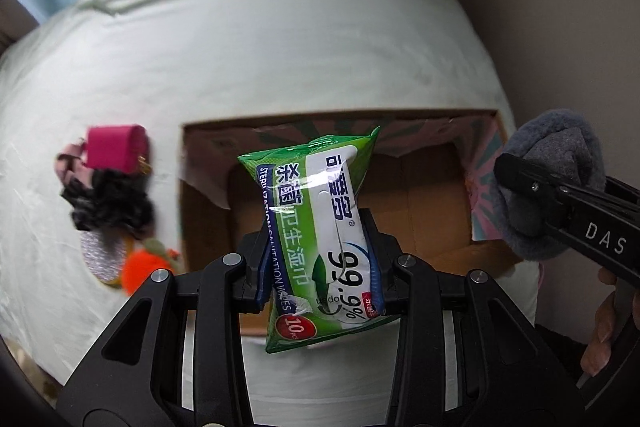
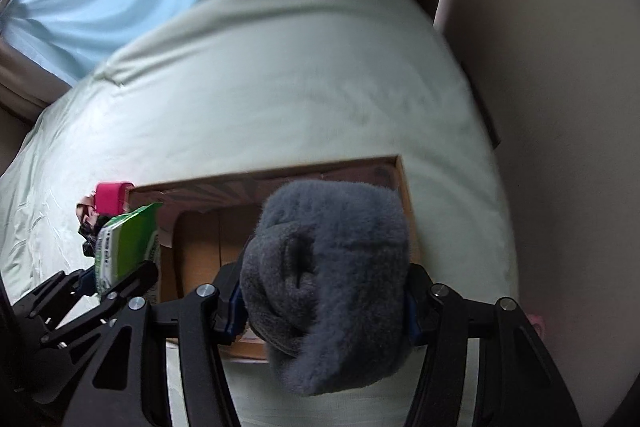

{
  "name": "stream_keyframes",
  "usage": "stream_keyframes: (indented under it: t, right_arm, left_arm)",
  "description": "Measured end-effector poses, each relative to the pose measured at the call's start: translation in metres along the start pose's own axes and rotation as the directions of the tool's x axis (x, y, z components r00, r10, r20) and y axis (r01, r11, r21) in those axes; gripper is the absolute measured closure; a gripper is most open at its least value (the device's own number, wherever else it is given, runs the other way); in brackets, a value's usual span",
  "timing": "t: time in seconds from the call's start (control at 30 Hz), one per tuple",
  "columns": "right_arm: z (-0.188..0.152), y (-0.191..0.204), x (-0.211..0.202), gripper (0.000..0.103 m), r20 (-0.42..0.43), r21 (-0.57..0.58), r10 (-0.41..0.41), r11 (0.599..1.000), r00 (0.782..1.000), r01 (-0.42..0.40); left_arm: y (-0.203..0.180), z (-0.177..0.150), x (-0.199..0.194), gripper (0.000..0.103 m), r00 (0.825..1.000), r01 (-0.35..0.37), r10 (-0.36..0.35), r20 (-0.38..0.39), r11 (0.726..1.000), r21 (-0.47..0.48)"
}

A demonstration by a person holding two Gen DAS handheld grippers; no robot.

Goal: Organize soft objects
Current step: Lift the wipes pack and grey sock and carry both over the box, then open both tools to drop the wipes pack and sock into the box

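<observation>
My left gripper (image 1: 320,259) is shut on a green pack of wet wipes (image 1: 320,227) and holds it upright above the open cardboard box (image 1: 432,203). My right gripper (image 2: 326,291) is shut on a rolled grey fleece sock (image 2: 328,267) over the box (image 2: 200,247). The sock also shows at the right of the left wrist view (image 1: 560,183), and the wipes at the left of the right wrist view (image 2: 124,243). The box's brown floor looks bare where it shows.
The box sits on a pale green bed sheet (image 1: 280,59). Left of it lie a pink pouch (image 1: 116,147), a black fluffy item (image 1: 112,203), a silver pouch (image 1: 104,259) and an orange toy (image 1: 144,267). A beige wall (image 2: 560,107) runs along the right.
</observation>
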State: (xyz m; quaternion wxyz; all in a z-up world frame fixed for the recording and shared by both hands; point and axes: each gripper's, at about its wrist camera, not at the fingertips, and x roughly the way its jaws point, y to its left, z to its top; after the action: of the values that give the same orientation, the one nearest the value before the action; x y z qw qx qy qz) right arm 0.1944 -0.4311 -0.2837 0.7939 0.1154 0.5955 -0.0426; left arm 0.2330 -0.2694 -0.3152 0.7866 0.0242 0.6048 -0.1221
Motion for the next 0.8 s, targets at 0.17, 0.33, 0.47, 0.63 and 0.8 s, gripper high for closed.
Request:
stream_keyframes:
  t: [0.17, 0.33, 0.47, 0.63, 0.8]
  right_arm:
    - [0.007, -0.001, 0.046, 0.045, -0.102, 0.009, 0.04, 0.999, 0.994, -0.04]
    - [0.012, -0.006, 0.087, 0.044, -0.171, 0.057, 0.109, 0.993, 0.979, -0.101]
    - [0.01, -0.006, 0.101, 0.035, -0.195, 0.086, 0.16, 0.986, 0.968, -0.146]
    - [0.009, 0.003, 0.101, 0.013, -0.15, 0.092, 0.197, 0.979, 0.969, -0.184]
    - [0.006, 0.011, 0.095, 0.001, -0.096, 0.039, 0.164, 0.986, 0.982, -0.161]
  left_arm:
    - [-0.01, 0.007, 0.046, 0.07, 0.995, -0.014, 0.014, -0.099, 1.0, 0.0]
    - [-0.01, 0.009, 0.073, 0.07, 0.987, -0.041, 0.042, -0.154, 0.999, 0.011]
    - [-0.01, 0.009, 0.078, 0.064, 0.986, -0.038, 0.04, -0.159, 0.999, 0.016]
    - [-0.01, 0.001, 0.076, 0.0, 0.977, -0.147, 0.159, -0.145, 0.985, 0.093]
    - [-0.007, -0.007, 0.072, 0.0, 0.981, -0.105, 0.119, -0.15, 0.989, 0.101]
